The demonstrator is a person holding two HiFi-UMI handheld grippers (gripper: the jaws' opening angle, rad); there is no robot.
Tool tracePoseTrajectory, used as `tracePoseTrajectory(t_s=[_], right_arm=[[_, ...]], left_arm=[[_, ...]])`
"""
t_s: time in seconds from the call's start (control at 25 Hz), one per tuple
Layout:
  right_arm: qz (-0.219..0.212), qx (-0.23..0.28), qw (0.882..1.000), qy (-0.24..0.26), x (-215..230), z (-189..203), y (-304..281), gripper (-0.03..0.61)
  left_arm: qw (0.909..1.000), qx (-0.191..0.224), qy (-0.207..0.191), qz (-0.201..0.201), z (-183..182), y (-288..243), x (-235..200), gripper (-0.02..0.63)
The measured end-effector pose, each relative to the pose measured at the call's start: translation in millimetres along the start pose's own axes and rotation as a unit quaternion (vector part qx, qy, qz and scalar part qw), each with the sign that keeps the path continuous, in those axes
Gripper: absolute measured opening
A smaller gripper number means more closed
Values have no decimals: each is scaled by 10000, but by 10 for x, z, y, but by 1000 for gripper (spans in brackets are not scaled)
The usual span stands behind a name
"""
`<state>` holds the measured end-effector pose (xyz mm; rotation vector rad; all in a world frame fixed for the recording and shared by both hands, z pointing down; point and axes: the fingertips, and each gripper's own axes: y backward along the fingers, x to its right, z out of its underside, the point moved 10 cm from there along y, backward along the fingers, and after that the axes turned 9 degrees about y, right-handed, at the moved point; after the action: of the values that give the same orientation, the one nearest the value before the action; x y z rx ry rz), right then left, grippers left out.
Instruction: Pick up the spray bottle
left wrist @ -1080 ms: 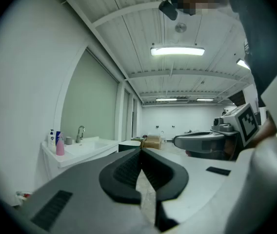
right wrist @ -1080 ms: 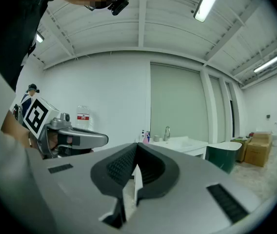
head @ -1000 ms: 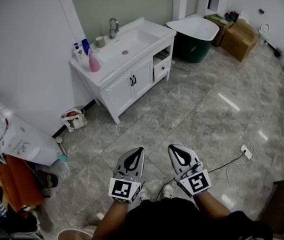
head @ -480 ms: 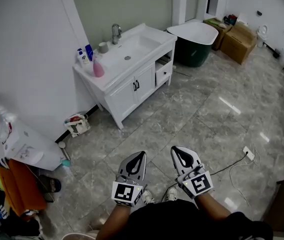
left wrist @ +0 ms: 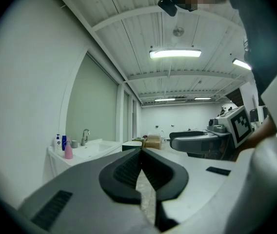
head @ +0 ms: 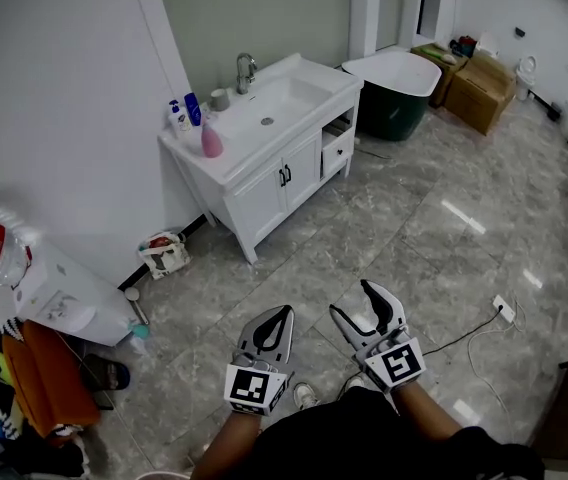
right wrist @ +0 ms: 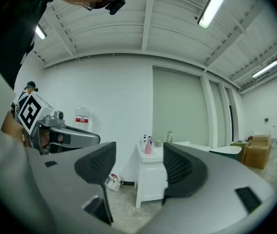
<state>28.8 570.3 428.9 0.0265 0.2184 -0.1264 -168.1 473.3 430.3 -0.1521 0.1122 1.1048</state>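
Note:
A pink bottle with a narrow top stands on the left end of the white vanity, beside a white pump bottle and a blue bottle. It is far off across the floor from both grippers. My left gripper is shut and empty, pointing level at the vanity. My right gripper has its jaws opening, with nothing between them. In the right gripper view the pink bottle shows in the gap of the right gripper. In the left gripper view the pink bottle is small, left of the left gripper.
A water dispenser stands at the left wall, with a small bag on the floor by the vanity. A dark green tub and cardboard boxes sit at the back. A cable and socket lie on the grey tile floor, right.
The right gripper's jaws have gone from shut to apart. Both grippers and the view have moved forward toward the vanity, which now sits nearer in the head view.

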Motion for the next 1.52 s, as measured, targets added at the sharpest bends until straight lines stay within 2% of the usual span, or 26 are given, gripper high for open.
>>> tracePoseTrajectory(t_s=[0.2,0.28,0.36,0.56,0.88,1.2,1.52], right_arm=[[360,185,9991,-127,-14,-49,-121,495],[446,205,9986,-174,-9,-48,-153,560],[490,170,9985,-185,8,-32,-204,591],[469,93,9987,-173,57,35,-431,592],[196,82,9996,-187,304,166,-990,592],[-196,171,9994,248,682,163,-1656,591],[-500,236,9983,173,1117,197,-2254,591]], left_arm=[[10000,48,43,-60,-37,124,-167,-5],[9999,64,61,-59,-24,157,-198,-5],[9999,48,101,-74,-5,158,-230,-5],[9998,-54,118,-152,56,60,-407,-5],[9991,-101,188,-364,14,-315,-755,-5],[9958,84,446,-798,-138,-812,-1213,-5],[9936,69,443,-1034,-280,-1397,-1536,-5]])
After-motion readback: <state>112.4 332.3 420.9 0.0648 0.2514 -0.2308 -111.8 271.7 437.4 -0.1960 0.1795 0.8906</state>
